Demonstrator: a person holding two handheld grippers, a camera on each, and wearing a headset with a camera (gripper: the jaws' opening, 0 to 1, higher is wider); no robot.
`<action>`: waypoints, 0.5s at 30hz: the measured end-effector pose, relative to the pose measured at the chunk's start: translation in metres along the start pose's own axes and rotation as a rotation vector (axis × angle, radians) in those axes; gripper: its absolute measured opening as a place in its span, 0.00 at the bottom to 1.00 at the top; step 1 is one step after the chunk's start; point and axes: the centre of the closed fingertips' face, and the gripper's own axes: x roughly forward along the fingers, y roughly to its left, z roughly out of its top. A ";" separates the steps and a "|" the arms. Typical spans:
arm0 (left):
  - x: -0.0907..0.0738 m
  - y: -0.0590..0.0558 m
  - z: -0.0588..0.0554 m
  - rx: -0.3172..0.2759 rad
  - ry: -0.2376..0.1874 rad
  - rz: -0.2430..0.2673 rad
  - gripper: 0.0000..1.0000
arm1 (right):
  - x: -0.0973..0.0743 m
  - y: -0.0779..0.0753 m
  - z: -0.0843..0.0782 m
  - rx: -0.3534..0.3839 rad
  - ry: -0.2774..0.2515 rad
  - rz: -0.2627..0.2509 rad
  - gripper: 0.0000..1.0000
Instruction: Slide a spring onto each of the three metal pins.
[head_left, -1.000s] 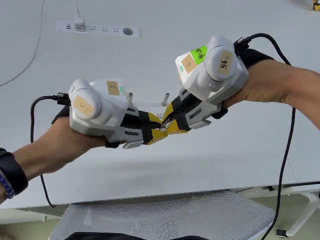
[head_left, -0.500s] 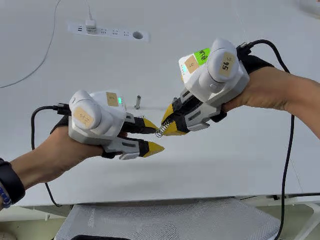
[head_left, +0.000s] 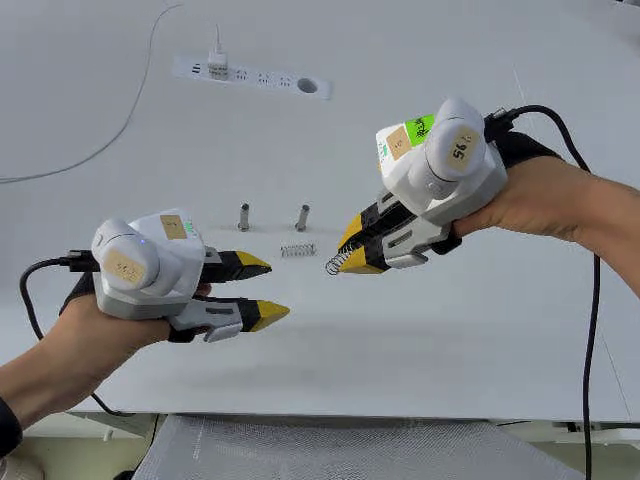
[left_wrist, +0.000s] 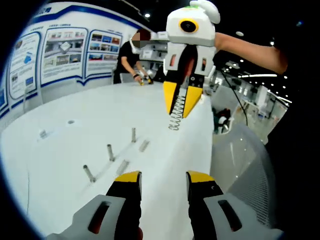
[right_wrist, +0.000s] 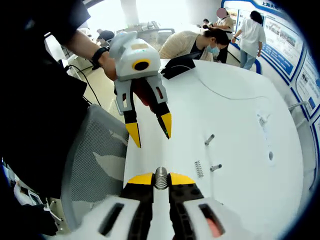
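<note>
White table (head_left: 450, 330), 3 pins (left_wrist: 110, 152) upright, loose spring (head_left: 297, 250) lying near them. Right hand-held gripper (head_left: 347, 256) clamped on second spring (head_left: 335, 264); left hand-held gripper (head_left: 273, 287) jaws apart.

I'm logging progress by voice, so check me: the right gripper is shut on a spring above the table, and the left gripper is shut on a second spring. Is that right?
Not quite. The left gripper is open and empty, as the head view shows. The right gripper is indeed shut on a spring above the table.
</note>
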 end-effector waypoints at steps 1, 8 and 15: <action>-0.002 0.002 -0.002 -0.004 0.000 0.009 0.37 | 0.001 -0.001 0.000 0.001 0.001 -0.002 0.12; -0.017 0.023 -0.017 -0.050 0.015 0.097 0.43 | 0.009 -0.013 0.000 0.031 0.009 -0.023 0.12; -0.033 0.038 -0.032 -0.088 0.028 0.176 0.52 | 0.019 -0.028 0.005 0.041 0.024 -0.041 0.12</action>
